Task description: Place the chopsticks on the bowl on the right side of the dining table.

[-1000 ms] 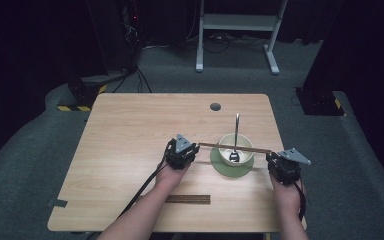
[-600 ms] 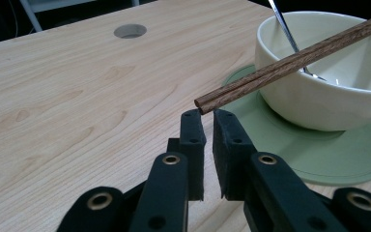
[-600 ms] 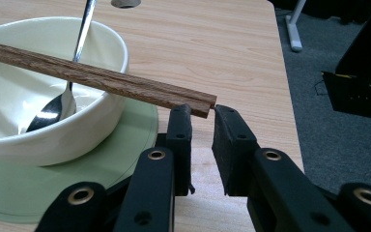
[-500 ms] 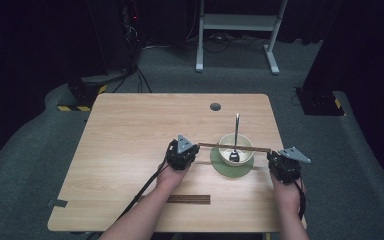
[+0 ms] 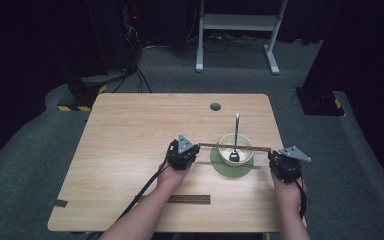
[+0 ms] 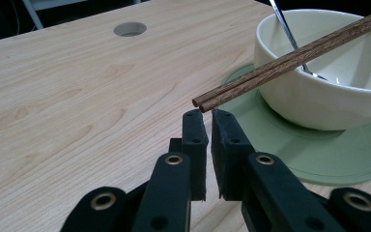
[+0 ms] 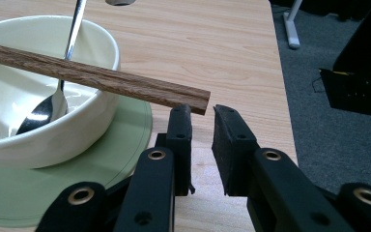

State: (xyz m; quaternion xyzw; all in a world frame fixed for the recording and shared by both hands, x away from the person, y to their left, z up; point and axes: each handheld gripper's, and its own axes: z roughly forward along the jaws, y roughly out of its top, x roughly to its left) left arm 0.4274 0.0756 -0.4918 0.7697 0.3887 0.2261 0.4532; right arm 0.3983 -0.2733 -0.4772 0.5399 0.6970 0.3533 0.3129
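Wood-grain chopsticks (image 6: 290, 55) span the glossy cream bowl (image 6: 328, 92); left gripper (image 6: 207, 118) nearly closed, right gripper (image 7: 200, 116) narrowly parted, both holding nothing.

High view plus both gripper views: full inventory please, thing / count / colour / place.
Light wooden table: 1, pale wood, centre, with a round hole near its far edge.
Round green mat: 1, pale green, right part of table.
Cream ceramic bowl: 1, cream, on the mat.
Metal spoon: 1, silver, in the bowl, handle leaning on the far rim.
Brown wooden chopsticks: 1 pair, across the bowl's rim.
Second brown wooden chopsticks: 1 pair, flat near the table's front edge.
White metal stand: 1, on the grey carpet beyond the table.
Left tongs: 1, black, shut just short of the chopsticks' left end.
Right tongs: 1, black, jaws slightly apart at their right end.
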